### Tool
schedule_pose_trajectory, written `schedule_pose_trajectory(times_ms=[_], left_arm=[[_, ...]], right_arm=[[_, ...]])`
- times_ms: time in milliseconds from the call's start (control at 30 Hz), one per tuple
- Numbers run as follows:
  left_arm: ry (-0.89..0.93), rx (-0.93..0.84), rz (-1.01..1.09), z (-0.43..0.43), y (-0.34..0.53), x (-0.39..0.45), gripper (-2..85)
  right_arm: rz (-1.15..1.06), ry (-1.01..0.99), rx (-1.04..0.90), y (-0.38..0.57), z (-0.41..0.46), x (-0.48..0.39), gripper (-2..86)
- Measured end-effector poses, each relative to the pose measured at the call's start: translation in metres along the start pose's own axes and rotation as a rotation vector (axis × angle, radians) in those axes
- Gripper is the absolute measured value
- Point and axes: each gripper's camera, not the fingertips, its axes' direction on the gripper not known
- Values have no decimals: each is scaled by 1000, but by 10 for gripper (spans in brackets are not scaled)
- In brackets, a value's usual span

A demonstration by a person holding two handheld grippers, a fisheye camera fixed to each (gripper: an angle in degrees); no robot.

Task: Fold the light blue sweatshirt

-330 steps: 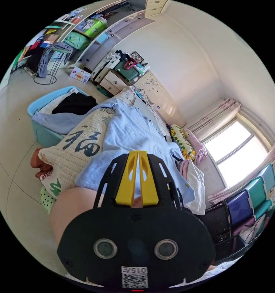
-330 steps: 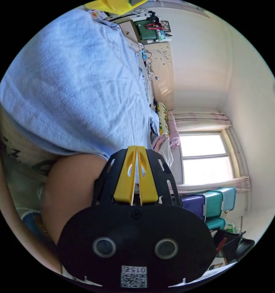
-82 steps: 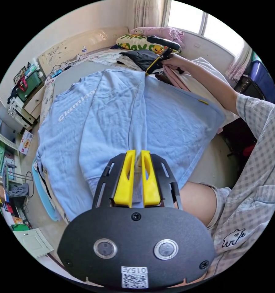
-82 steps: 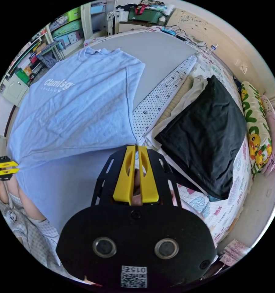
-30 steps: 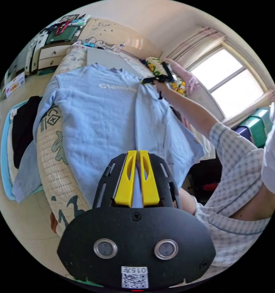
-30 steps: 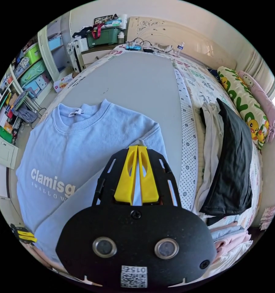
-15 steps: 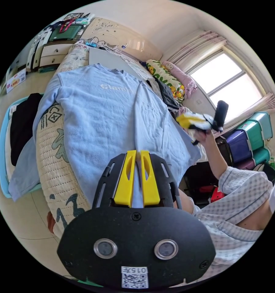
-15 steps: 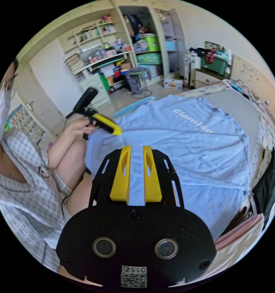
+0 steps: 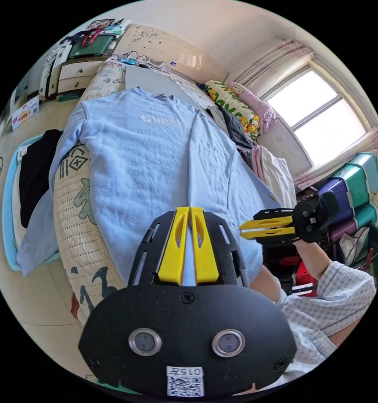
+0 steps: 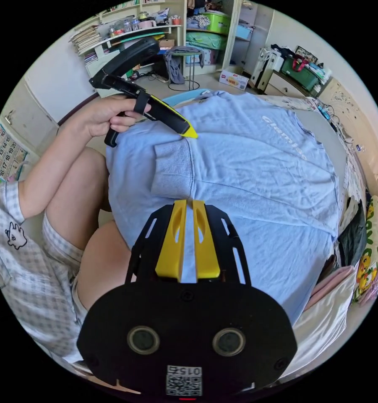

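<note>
The left gripper (image 9: 190, 210) is clamping its fingers on the light blue sweatshirt (image 9: 155, 151) lying spread on the bed (image 9: 153, 79); the right gripper (image 9: 241, 231), fingers nearly together, is hovering beside its hem. Folded clothes (image 9: 272, 168) are lying beyond.

Light blue sweatshirt (image 9: 155, 151), yellow-jawed black left claw (image 9: 188, 212), grey-checked sleeve (image 9: 344, 294), black folded garment (image 9: 35, 176).

Both views look close across the sweatshirt (image 9: 155, 159) from its hem.
</note>
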Motion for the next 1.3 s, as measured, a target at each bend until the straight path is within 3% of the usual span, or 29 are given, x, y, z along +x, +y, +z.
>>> schedule_pose_trajectory(times_ms=[133, 400, 567, 667, 733, 800, 867, 967, 1067, 1200, 1300], left_arm=[[-64, -30, 29, 1, 2, -4, -3], [134, 119, -17, -36, 37, -56, 6], [251, 530, -286, -143, 134, -146, 63], [61, 848, -518, -196, 210, -193, 78], [-92, 866, -674, -210, 239, -229, 92], [-135, 906, -797, -208, 266, -270, 106], [-74, 847, -913, -188, 285, -326, 112], [-15, 749, -1048, -148, 289, -378, 152], [111, 783, -1191, -106, 299, -413, 187], [161, 858, -1208, -81, 297, -417, 132], [54, 879, -1214, -87, 293, -402, 73]], right_arm=[[72, -5, -9, -2, -14, 3, 31], [184, -93, -33, -4, -37, 26, 61], [195, -160, 105, -14, -94, 51, 57], [187, -146, 129, -26, -85, 59, 43], [174, -132, 101, -36, -63, 61, 41], [172, -152, 85, -44, -39, 64, 41], [124, -199, -10, -53, -14, 64, 44], [110, -190, 18, -45, -8, 62, 38], [134, -241, 48, -35, 1, 68, 28], [148, -311, 41, -29, 14, 77, 23], [146, -318, 48, -20, 22, 74, 21]])
